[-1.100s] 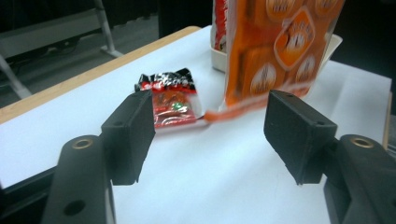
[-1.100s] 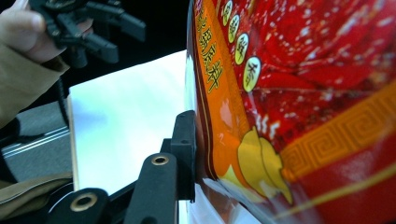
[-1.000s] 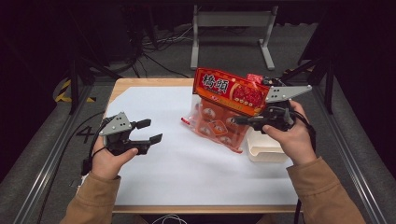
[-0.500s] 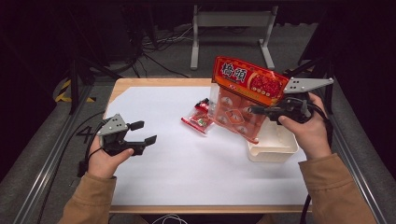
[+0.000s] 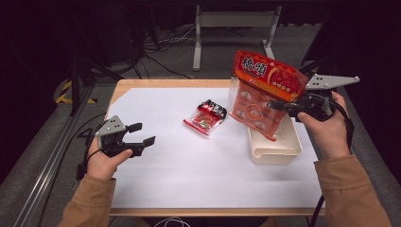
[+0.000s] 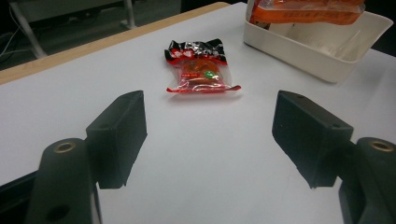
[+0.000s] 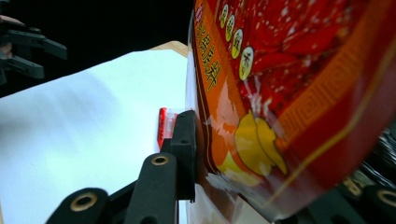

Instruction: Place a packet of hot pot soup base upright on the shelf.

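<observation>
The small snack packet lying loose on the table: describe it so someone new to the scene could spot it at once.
Start at the white table sheet and look left of the white tray at its right side. The small snack packet lies flat there, alone on the sheet. Its top is black, its body clear and red, much smaller than the big orange bag held above the tray.

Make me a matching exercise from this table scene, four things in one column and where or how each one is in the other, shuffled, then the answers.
Things
1. big orange snack bag
2. small red packet
3. white tub
4. left gripper

Places or states
A. open, nothing between its jaws
B. lying flat on the white sheet, mid-table
C. clamped in the right gripper, hanging over the tub
D. standing on the table's right side, under the bag

Pairs: 1-C, 2-B, 3-D, 4-A
</observation>
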The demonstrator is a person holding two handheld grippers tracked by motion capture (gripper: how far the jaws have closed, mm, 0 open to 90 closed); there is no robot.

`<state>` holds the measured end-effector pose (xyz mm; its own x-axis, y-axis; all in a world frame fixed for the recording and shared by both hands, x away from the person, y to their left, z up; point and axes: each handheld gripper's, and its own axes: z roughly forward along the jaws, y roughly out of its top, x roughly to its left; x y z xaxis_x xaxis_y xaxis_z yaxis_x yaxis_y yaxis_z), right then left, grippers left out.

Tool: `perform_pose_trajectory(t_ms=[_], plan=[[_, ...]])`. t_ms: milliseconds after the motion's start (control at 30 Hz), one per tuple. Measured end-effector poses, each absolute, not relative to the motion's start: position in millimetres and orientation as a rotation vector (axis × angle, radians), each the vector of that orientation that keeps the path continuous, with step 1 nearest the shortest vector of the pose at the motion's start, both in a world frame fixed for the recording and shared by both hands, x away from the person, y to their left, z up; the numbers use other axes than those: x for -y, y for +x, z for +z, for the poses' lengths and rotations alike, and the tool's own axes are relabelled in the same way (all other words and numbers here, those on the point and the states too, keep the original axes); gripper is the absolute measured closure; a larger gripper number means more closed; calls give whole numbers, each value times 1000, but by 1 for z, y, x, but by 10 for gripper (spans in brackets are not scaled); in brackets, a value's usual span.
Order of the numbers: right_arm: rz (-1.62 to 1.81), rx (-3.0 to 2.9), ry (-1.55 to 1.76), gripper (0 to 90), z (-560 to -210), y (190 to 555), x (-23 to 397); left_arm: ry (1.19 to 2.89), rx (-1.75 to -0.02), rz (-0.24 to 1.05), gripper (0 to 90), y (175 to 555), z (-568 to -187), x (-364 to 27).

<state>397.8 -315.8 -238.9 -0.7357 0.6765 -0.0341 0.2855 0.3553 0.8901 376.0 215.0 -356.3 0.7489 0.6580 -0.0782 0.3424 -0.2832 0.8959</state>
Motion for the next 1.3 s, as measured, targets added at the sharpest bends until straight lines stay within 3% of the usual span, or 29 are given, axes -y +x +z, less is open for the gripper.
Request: perform_pose_trajectory(t_ms=[400, 1300], plan=[[1319, -2161, 878, 710, -242, 399, 345, 1888, -779, 361, 269, 377, -358, -216], [1281, -2167, 878, 710, -270, 399, 368, 1888, -774, 352, 268, 379, -360, -217]])
